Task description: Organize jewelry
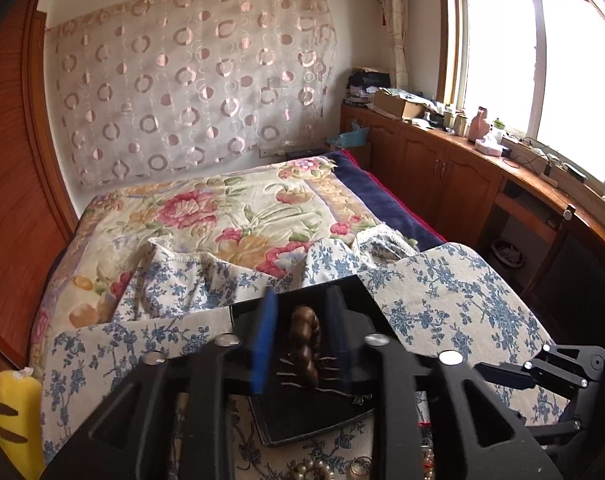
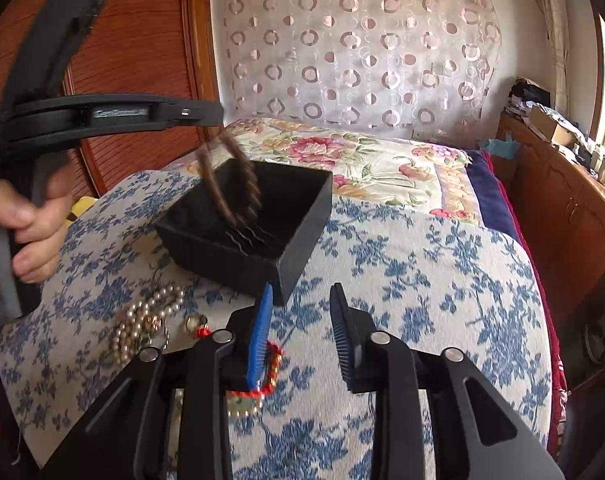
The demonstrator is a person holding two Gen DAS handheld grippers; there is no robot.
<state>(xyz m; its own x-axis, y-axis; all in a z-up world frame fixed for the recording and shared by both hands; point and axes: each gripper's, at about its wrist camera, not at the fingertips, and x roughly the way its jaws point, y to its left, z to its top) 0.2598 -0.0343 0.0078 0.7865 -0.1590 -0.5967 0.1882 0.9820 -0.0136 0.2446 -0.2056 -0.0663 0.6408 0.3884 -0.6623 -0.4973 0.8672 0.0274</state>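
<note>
A black open box (image 2: 302, 220) sits on a blue-flowered cloth (image 2: 422, 280) on the bed. A brown beaded bracelet (image 2: 230, 176) is blurred, in mid-air over the box, just below my left gripper. In the left wrist view the bracelet (image 1: 304, 344) lies between the wide-apart blue pads (image 1: 264, 344), touching neither; my left gripper (image 1: 302, 320) is open above the box (image 1: 314, 412). My right gripper (image 2: 300, 316) is open and empty, near the box's front corner. A red-cord bead bracelet (image 2: 268, 376) lies under its left finger. A pearl necklace (image 2: 142, 320) lies to the left.
More jewelry (image 1: 334, 468) lies at the cloth's front edge in the left wrist view. A floral quilt (image 2: 362, 152) covers the bed behind. A wooden wardrobe (image 2: 142, 40) stands left, wooden cabinets (image 1: 442, 168) with clutter right under the window. A yellow object (image 1: 14, 412) lies at left.
</note>
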